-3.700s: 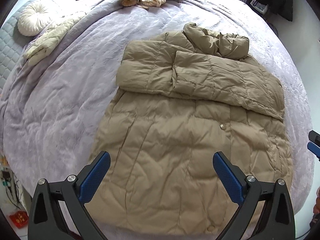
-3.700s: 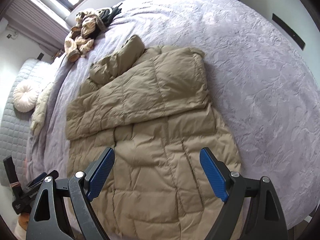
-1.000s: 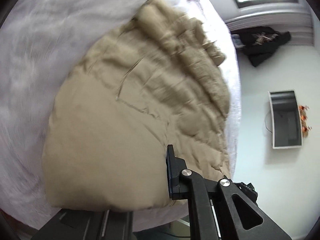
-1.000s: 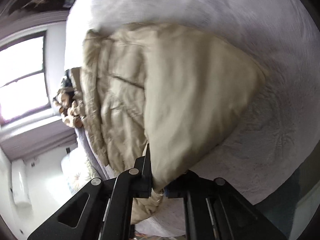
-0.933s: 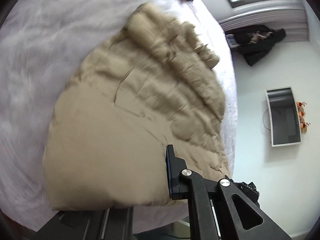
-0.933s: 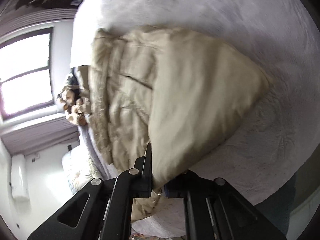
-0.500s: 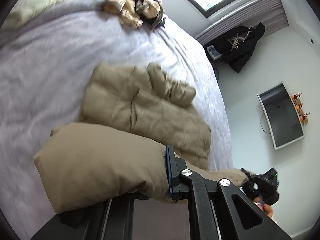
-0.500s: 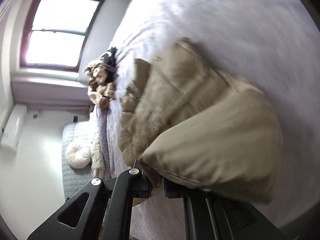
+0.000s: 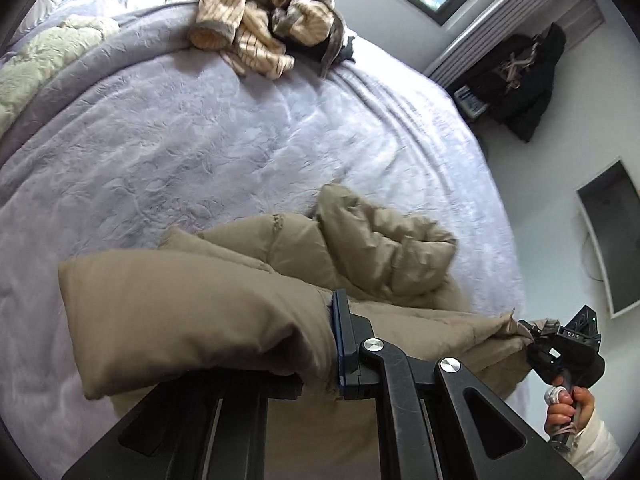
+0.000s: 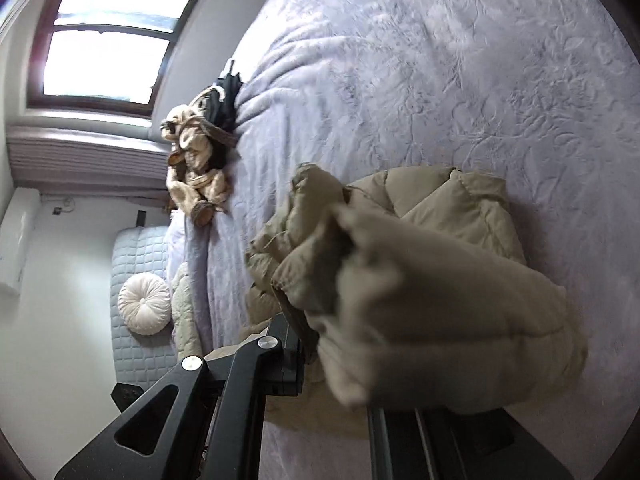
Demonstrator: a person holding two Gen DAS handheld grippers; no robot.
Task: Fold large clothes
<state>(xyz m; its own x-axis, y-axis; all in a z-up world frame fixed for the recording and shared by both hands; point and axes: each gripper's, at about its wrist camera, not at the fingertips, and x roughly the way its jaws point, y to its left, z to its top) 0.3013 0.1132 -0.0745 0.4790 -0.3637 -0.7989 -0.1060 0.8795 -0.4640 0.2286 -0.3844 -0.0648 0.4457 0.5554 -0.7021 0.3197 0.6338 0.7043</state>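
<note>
- Lying on the bed (image 9: 200,128), a clothes pile (image 9: 268,20) sits well beyond the coat (image 9: 192,304).
- Left claw (image 9: 334,344) and right claw (image 10: 304,344) each clamp a coat edge, lifted.

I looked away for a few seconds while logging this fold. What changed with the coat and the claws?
Both claws, open above the flat tan puffer coat before, have shut on its hem: left claw, right claw. They lifted the hem and are carrying it toward the collar. The striped clothes pile and lavender bedspread stayed put.

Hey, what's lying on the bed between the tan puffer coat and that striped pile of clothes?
Nothing: the left wrist view shows only bare lavender bedspread between the coat and the striped pile.
</note>
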